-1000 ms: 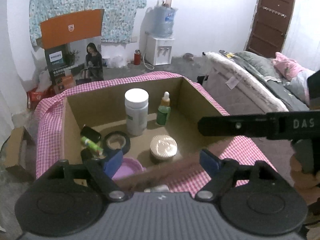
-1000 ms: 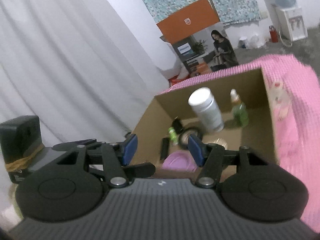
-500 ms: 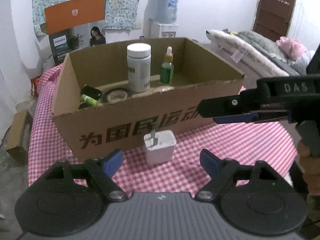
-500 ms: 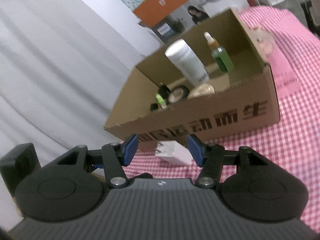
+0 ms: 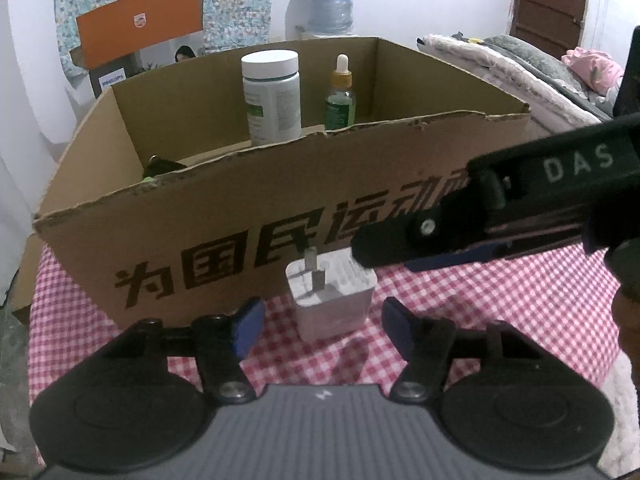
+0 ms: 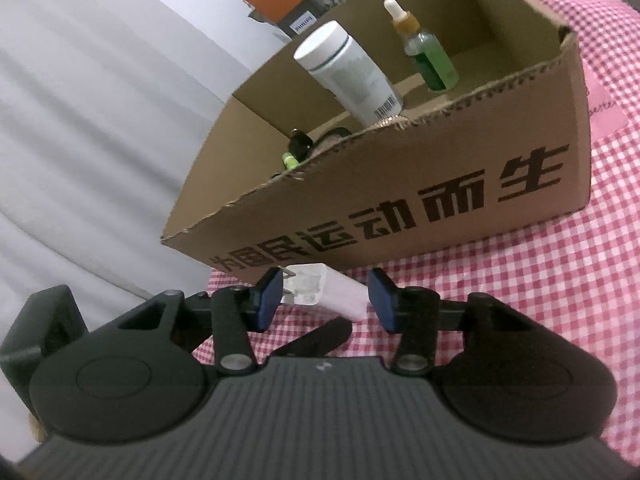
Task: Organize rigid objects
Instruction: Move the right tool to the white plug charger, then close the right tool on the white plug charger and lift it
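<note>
Both grippers point downward, left gripper [image 5: 322, 322] and right gripper [image 6: 326, 300] closing, fingers [image 6: 267, 299] still apart.

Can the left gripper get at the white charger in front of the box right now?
Probably yes: the white charger lies on bare cloth between the closing left gripper pads, untouched. But the right gripper is closing around it too and may collide.

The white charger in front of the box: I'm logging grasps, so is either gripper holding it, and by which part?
Neither yet. The white charger lies on the cloth; left gripper and right gripper are closing around it without touching.
</note>
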`<state>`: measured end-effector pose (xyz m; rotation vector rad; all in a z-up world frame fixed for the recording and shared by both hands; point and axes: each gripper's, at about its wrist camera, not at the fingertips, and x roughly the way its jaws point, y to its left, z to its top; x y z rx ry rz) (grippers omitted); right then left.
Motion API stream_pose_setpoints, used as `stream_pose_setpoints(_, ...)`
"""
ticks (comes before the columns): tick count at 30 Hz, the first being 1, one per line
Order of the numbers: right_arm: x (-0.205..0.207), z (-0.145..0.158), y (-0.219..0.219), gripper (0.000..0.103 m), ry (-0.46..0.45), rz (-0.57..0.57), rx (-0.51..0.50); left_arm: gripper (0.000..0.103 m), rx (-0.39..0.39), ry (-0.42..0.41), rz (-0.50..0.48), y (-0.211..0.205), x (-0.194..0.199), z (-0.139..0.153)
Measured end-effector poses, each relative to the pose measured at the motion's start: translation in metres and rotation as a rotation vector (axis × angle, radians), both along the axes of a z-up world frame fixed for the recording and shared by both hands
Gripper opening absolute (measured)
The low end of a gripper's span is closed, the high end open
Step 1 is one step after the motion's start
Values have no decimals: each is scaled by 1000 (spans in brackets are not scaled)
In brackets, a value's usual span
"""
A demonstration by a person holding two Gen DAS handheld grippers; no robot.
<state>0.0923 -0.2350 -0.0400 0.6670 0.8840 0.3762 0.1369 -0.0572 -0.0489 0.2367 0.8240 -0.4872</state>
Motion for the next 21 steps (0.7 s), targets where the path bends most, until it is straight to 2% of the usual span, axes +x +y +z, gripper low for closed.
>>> stream_pose_setpoints(3,4,-7,1,43,13,3,4,57,11,-1,9,-5,7,-5)
stream_pose_setpoints(6,7,-11,4,39,22,10,4,48,-9,15,17,-7,10,-8)
stream_pose_setpoints(21,5,-17,6,33,31,22,23,47,-21,19,57,-6,6,-6)
